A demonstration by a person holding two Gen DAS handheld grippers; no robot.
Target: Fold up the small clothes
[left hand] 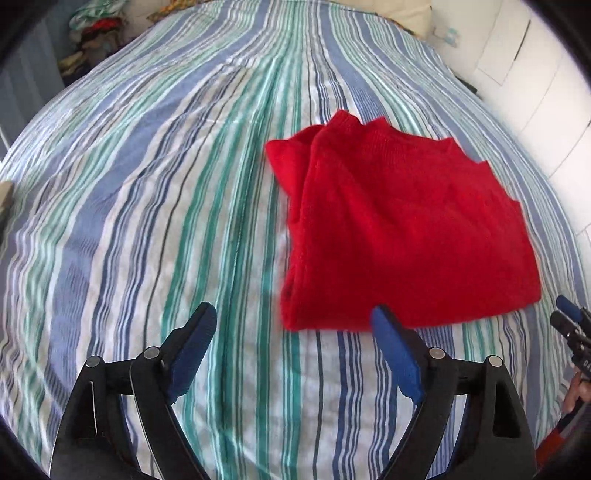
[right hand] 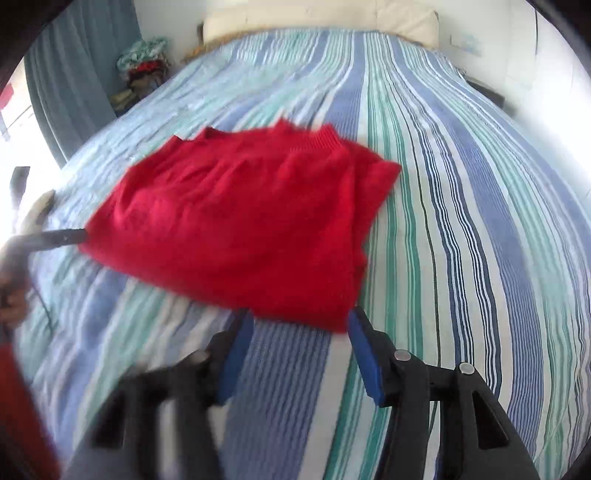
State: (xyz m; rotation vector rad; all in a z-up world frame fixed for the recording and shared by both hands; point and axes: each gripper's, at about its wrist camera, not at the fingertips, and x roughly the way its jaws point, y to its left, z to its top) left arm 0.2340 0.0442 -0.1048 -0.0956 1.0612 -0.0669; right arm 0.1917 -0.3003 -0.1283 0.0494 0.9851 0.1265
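Observation:
A red knitted garment point(left hand: 399, 229) lies folded into a rough rectangle on the striped bed cover point(left hand: 147, 184). My left gripper point(left hand: 294, 314) stands open just short of the garment's near left corner, with only bedding and the cloth's edge between its blue pads. In the right wrist view the same red garment point(right hand: 240, 229) fills the middle, and my right gripper point(right hand: 301, 316) is open with its tips on either side of the near right corner; the pads do not press on it. The right gripper's tip point(left hand: 569, 321) also shows at the left wrist view's right edge.
The striped bed cover point(right hand: 461, 221) spreads wide on all sides of the garment. A pile of mixed clothes point(right hand: 144, 70) sits off the bed's far left corner by a blue curtain point(right hand: 74, 92). A cream pillow point(right hand: 317, 18) lies at the head, white cupboard doors point(left hand: 535, 92) on the right.

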